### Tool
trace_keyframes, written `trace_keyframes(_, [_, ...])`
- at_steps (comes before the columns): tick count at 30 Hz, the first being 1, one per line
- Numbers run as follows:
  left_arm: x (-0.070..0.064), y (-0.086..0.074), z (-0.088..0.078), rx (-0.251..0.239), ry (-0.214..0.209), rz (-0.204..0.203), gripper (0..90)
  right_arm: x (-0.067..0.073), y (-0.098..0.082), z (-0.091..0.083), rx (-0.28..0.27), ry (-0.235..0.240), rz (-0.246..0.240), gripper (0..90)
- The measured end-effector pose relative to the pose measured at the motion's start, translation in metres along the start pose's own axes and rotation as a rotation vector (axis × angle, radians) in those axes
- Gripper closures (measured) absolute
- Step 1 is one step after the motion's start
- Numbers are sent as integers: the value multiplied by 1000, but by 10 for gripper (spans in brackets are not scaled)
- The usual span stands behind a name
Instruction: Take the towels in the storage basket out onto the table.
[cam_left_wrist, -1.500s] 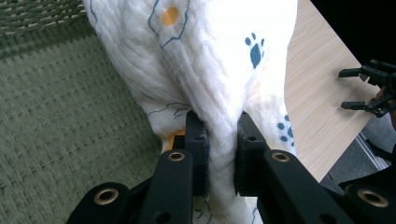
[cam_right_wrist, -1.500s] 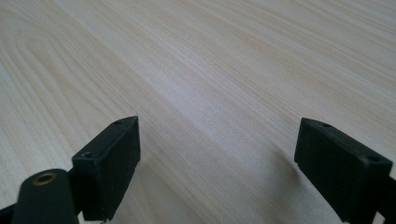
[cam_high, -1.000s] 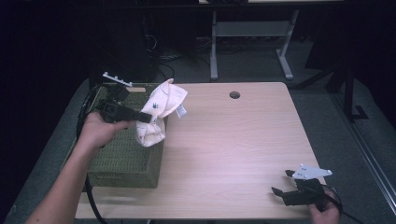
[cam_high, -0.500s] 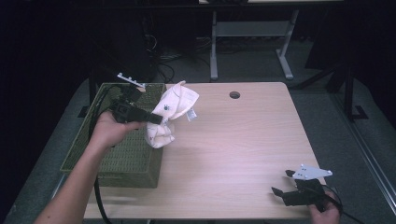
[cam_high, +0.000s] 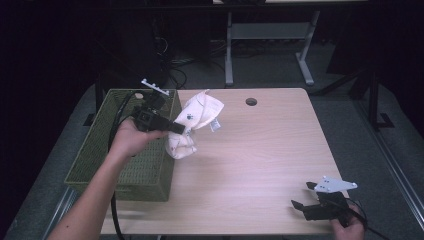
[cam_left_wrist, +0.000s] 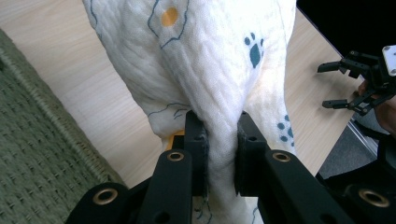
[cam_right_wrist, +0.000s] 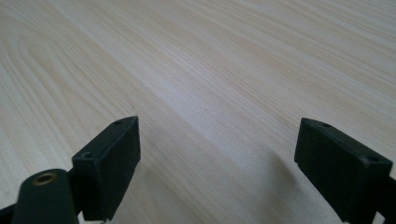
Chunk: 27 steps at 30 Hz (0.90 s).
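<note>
A white cloth (cam_high: 196, 125) printed with blue paw marks and a yellow spot hangs in the air just right of the green basket (cam_high: 107, 160). My left gripper (cam_high: 180, 128) is shut on it. In the left gripper view the cloth (cam_left_wrist: 205, 60) is bunched between the two black pads (cam_left_wrist: 198, 144) and drapes away over the table. My right gripper (cam_high: 304, 195) rests low at the table's front right corner, held by a hand, with its jaws wide apart. In the right gripper view the right gripper (cam_right_wrist: 217, 154) has only bare wood between its pads.
The wooden table (cam_high: 260, 150) has a round cable hole (cam_high: 251, 101) near its far edge. The basket takes up the table's left side. A metal desk frame (cam_high: 270, 45) and cables stand on the dark floor beyond.
My left gripper has carried the cloth to the right, from over the basket to beyond its right wall. The right gripper has stayed where it was.
</note>
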<state>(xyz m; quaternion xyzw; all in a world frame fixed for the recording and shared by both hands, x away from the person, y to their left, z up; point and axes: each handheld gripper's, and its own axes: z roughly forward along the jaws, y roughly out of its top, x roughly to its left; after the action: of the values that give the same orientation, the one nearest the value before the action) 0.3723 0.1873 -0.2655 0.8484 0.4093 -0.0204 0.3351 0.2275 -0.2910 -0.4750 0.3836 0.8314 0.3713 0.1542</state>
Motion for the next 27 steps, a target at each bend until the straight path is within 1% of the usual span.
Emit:
trace_keyframes(3, [-2,2,5,-2,-10,3,784,0,0,0,-1,0,1,140])
trace_keyframes(5, [-5,2,8,-18,-25,5,783,0,0,-1,-3,-1,0,140])
trace_keyframes(13, [-12,6,27,5,-39,19,781,0,0,-1,-9,-1,-1,140])
trace_keyframes(17, [-15,8,34,19,-36,31,781,-1,0,-1,-10,-2,-4,140])
trace_keyframes(21, [-17,12,42,25,-42,40,780,0,0,-1,-11,-1,-1,140])
trace_keyframes(24, [-21,14,49,15,-45,53,774,-1,0,-1,-11,0,-2,140])
trace_keyframes(27, [-24,14,58,23,-52,57,775,-1,0,-2,-11,1,5,140])
